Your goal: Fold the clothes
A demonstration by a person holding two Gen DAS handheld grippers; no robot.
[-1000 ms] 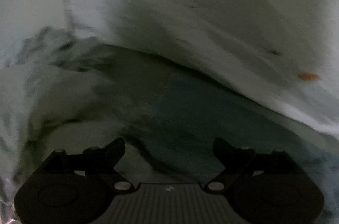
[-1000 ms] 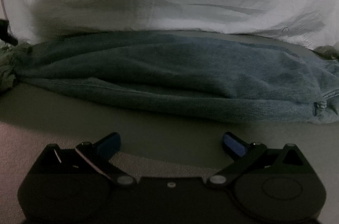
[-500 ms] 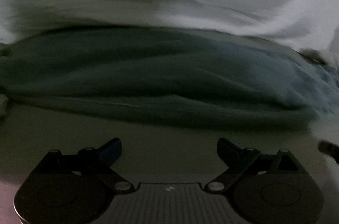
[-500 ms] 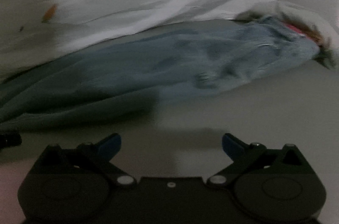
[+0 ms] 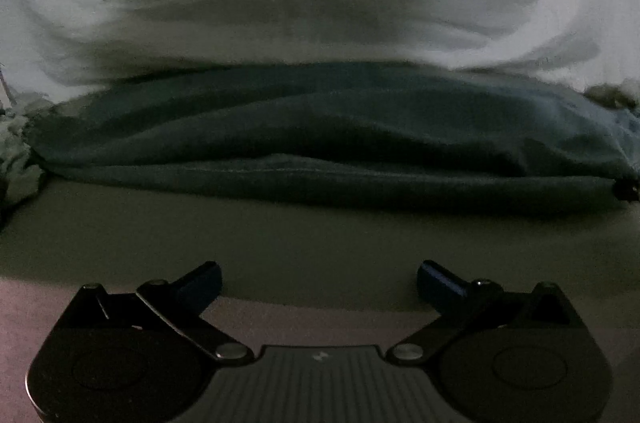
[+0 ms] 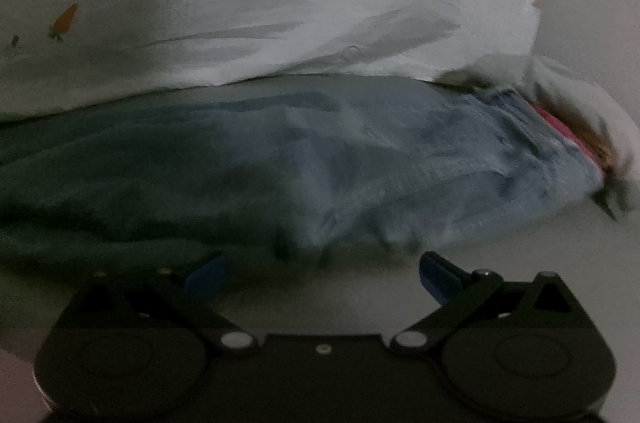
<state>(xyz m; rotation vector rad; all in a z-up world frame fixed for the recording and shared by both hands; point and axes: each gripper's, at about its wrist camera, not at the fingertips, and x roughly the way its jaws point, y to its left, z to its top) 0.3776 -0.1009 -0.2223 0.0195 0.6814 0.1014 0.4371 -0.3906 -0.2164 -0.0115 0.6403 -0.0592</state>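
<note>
A folded blue denim garment (image 5: 320, 139) lies lengthwise on a pale surface. It also shows in the right wrist view (image 6: 320, 167), with its lighter waistband end at the right. My left gripper (image 5: 318, 281) is open and empty, a short way in front of the denim's near edge. My right gripper (image 6: 322, 269) is open and empty, its fingertips almost at the denim's near edge.
A white cloth with small carrot prints (image 5: 320, 3) rises like a wall behind the denim; it also shows in the right wrist view (image 6: 280, 3). Crumpled pale cloth (image 5: 16, 151) lies at the left. A pink item (image 6: 560, 131) peeks out by the waistband.
The left view has swung from close against crumpled white cloth to facing the denim squarely. The right gripper has shifted right along the denim and come closer to its edge.
</note>
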